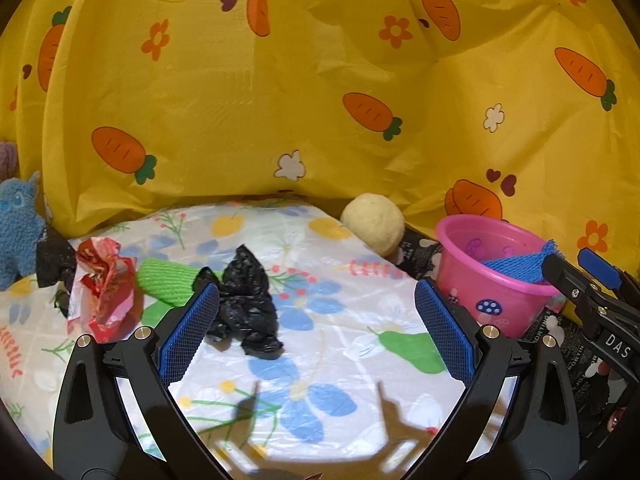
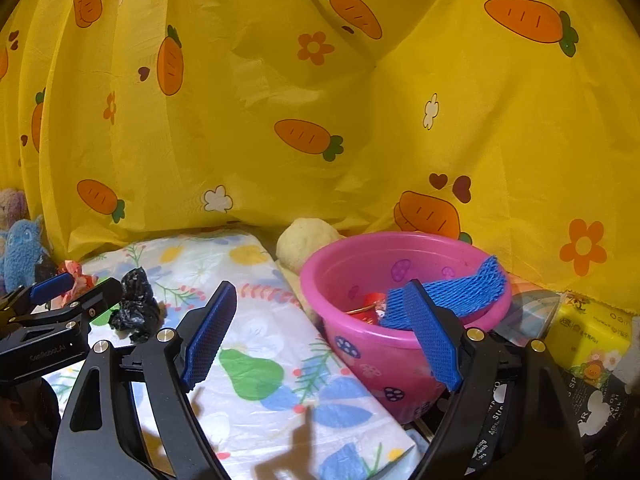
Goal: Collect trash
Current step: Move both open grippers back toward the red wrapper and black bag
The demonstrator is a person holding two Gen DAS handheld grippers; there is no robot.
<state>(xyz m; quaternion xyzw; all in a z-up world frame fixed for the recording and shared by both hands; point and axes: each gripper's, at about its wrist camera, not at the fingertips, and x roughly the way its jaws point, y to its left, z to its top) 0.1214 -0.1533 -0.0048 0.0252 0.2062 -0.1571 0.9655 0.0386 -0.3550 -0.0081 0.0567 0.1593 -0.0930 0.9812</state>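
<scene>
A crumpled black plastic bag (image 1: 244, 300) (image 2: 136, 304) lies on the floral sheet (image 1: 340, 360), just ahead of the left finger of my left gripper (image 1: 318, 332), which is open and empty. Left of the bag lie a green foam net (image 1: 168, 280) and a crumpled red wrapper (image 1: 104, 288). The pink bucket (image 2: 360, 352) (image 1: 492, 292) holds a blue foam net (image 2: 460, 292) (image 1: 516, 266) draped over its rim and a red scrap (image 2: 374, 304). My right gripper (image 2: 320, 336) (image 1: 574, 266) is open at the bucket's near side, holding nothing.
A yellow carrot-print curtain (image 1: 320, 100) closes off the back. A cream ball (image 1: 374, 228) sits behind the bucket. A blue plush toy (image 1: 20, 232) stands far left, and a yellow tissue pack (image 2: 588, 336) lies right of the bucket. My left gripper (image 2: 94, 284) shows at the right view's left edge.
</scene>
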